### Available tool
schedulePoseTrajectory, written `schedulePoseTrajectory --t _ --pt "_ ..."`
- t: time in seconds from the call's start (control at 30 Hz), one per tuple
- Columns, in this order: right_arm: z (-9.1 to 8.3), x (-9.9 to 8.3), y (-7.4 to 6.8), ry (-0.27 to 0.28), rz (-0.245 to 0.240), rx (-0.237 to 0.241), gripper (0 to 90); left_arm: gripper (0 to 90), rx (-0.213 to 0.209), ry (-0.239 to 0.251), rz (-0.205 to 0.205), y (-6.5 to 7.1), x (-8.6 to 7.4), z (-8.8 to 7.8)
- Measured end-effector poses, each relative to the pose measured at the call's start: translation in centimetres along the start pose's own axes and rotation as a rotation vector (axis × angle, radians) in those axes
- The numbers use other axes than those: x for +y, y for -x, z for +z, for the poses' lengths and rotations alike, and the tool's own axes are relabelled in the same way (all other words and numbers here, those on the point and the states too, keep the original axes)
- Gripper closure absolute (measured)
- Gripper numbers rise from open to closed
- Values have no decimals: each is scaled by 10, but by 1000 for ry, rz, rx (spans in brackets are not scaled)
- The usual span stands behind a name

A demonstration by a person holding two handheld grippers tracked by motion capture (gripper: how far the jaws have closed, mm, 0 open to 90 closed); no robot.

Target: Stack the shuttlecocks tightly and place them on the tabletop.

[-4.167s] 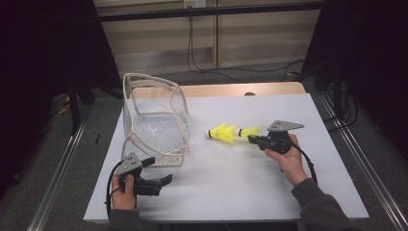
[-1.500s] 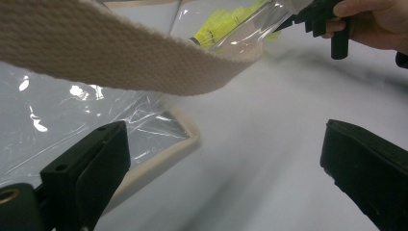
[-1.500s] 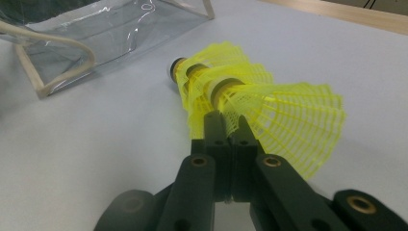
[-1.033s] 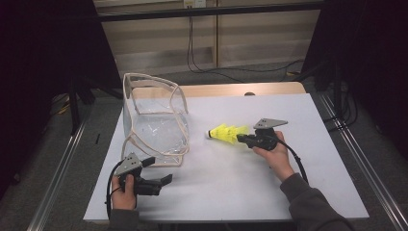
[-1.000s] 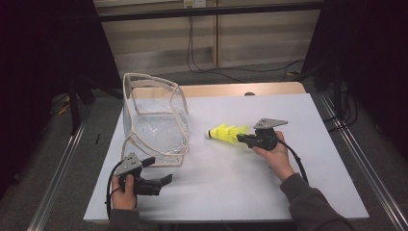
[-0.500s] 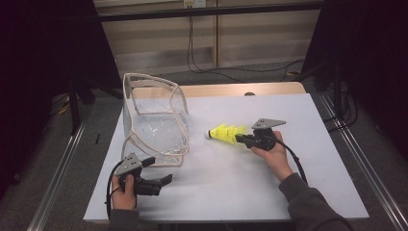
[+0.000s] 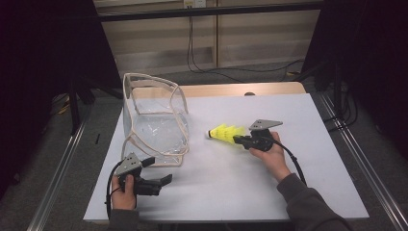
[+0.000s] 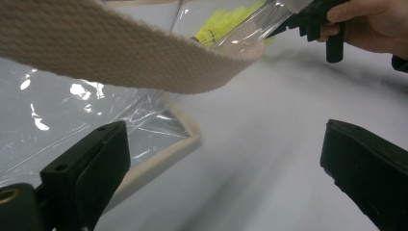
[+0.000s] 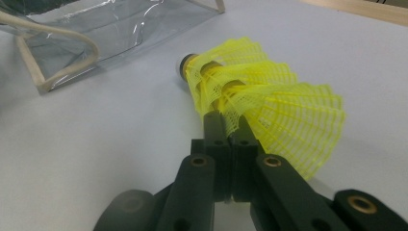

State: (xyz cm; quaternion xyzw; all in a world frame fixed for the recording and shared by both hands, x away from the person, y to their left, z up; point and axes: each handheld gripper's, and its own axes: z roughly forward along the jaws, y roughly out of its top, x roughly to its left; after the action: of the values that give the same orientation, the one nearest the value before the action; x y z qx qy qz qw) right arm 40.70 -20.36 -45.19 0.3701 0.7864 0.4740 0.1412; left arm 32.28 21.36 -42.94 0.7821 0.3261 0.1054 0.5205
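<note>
The right gripper has its fingers pinched on the yellow shuttlecock, cork pointing at the clear bag, seemingly just above the worktop; left gripper wide, empty.

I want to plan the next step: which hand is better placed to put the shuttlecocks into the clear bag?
Right: the right gripper is shut on the stacked yellow shuttlecocks beside the clear bag; the left gripper is open and holds nothing.

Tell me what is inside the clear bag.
Nothing shows inside the clear bag: just crinkled plastic over the table. The yellow shuttlecocks are outside, in the right tongs.
</note>
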Motion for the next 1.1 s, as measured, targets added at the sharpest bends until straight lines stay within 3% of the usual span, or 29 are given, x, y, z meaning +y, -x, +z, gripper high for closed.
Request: schedulePoseTrajectory --t 0.43,0.7,1.1 --pt "2 0 -2 -3 -3 7 889 36 1 -1 -2 0 0 0" --pt "3 -2 -2 -31 5 11 880 35 0 -3 -2 0 0 0" --pt "0 -2 -2 -58 11 -6 778 35 2 3 -1 0 0 0"
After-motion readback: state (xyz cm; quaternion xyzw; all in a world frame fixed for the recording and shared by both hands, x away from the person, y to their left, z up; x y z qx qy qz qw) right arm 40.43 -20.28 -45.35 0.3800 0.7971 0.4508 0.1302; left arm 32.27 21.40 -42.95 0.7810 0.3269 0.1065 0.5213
